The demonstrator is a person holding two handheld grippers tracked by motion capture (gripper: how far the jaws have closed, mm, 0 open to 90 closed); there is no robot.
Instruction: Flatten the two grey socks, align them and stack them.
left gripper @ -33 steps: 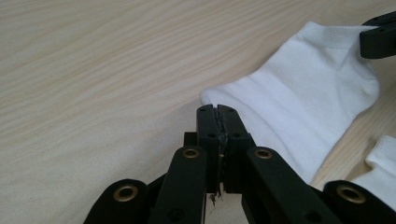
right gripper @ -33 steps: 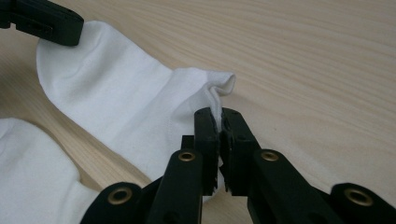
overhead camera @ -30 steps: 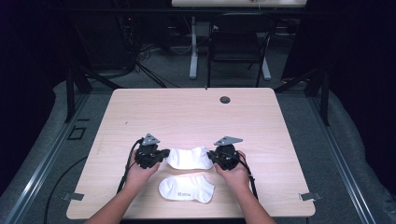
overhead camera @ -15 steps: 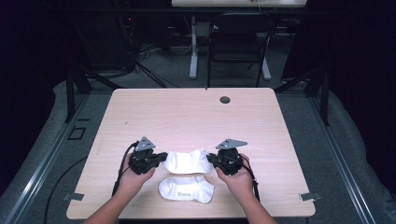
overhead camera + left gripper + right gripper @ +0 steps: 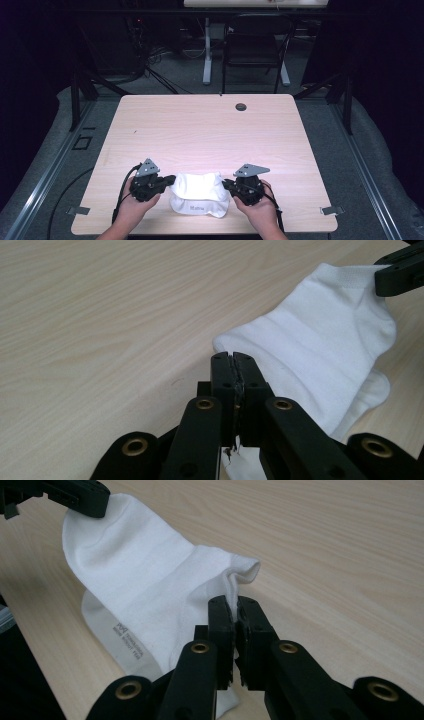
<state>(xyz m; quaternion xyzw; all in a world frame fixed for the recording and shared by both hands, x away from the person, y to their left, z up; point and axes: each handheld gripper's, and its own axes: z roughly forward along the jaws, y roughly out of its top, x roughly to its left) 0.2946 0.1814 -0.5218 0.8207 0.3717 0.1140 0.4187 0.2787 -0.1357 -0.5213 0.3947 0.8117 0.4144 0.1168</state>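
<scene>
Near the front edge of the pale wooden table (image 5: 210, 125), left gripper (image 5: 169, 181) and right gripper (image 5: 226, 185) each pinch an end of the upper white cotton sock (image 5: 197, 184), suspended over the lower white sock (image 5: 200, 207); next, judged: align and lower.

High view looks down over the table (image 5: 210, 125); both gripper views closely share the white sock (image 5: 320, 340).

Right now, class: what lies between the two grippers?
In the high view, a white sock spans from left gripper to right gripper, above a second sock.
</scene>
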